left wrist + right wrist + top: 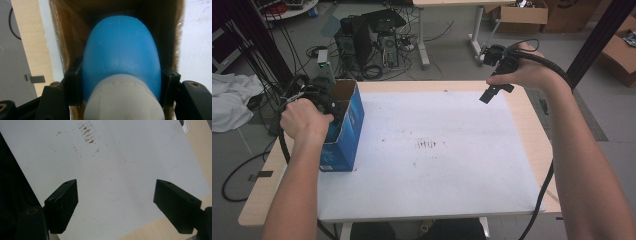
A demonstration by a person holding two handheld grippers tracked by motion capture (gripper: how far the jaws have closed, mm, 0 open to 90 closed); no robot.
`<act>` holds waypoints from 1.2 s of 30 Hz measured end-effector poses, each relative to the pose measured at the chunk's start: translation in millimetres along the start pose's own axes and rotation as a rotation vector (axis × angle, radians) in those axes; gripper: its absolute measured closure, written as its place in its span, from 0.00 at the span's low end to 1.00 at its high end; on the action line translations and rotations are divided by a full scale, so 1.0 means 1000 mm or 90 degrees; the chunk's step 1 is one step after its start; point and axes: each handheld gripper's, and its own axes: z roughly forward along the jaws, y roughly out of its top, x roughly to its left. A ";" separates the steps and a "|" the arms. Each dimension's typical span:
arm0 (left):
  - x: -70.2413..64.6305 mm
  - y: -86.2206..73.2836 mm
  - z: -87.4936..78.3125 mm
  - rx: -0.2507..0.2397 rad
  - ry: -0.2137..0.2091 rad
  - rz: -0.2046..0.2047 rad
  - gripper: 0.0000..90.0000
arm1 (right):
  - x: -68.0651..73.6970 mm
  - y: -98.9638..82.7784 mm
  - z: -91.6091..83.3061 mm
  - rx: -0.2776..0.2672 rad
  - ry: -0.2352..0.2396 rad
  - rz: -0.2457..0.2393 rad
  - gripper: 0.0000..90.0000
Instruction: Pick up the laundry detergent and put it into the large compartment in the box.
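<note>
One camera sits high above the person's side of the table [522, 150], looking forward and down, so both forearms come in from the bottom edge and the floor beyond shows at the top. A second camera rides on the left gripper [319, 97] and looks steeply down into the open cardboard box [62, 37], very close, with a blue bottle [121, 57] right against the lens between the jaws. The third rides on the right gripper [115, 202], held well above the table, looking down at the white sheet [130, 170]. Its brown marks [86, 132] also show in the high view, mid-sheet.
</note>
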 end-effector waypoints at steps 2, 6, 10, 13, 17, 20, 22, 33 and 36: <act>0.001 0.000 0.005 0.004 0.002 0.002 0.43 | 0.000 -0.001 0.000 -0.001 -0.002 0.001 0.22; 0.001 -0.002 0.012 0.009 0.002 0.004 0.43 | -0.001 -0.002 0.000 -0.002 -0.002 0.002 0.22; 0.002 -0.002 0.018 0.010 0.003 0.004 0.43 | -0.002 -0.003 0.003 -0.002 -0.001 0.002 0.22; 0.002 -0.003 0.019 0.006 0.000 0.002 0.43 | -0.001 -0.003 0.004 0.000 -0.001 0.001 0.22; 0.003 -0.004 0.019 0.006 -0.003 0.001 0.42 | -0.002 -0.003 0.004 -0.001 0.000 0.001 0.22; 0.003 -0.004 0.019 0.004 -0.003 0.001 0.42 | -0.002 -0.003 0.004 0.000 0.000 0.004 0.21; 0.002 -0.004 0.019 0.008 0.001 0.002 0.42 | -0.002 -0.004 0.005 -0.001 0.002 0.002 0.22; 0.001 -0.005 0.018 0.019 -0.008 -0.001 0.39 | -0.001 -0.006 0.003 -0.003 0.001 0.006 0.22; 0.001 -0.005 0.014 0.013 -0.009 -0.003 0.34 | -0.002 -0.007 0.002 -0.004 0.002 0.007 0.22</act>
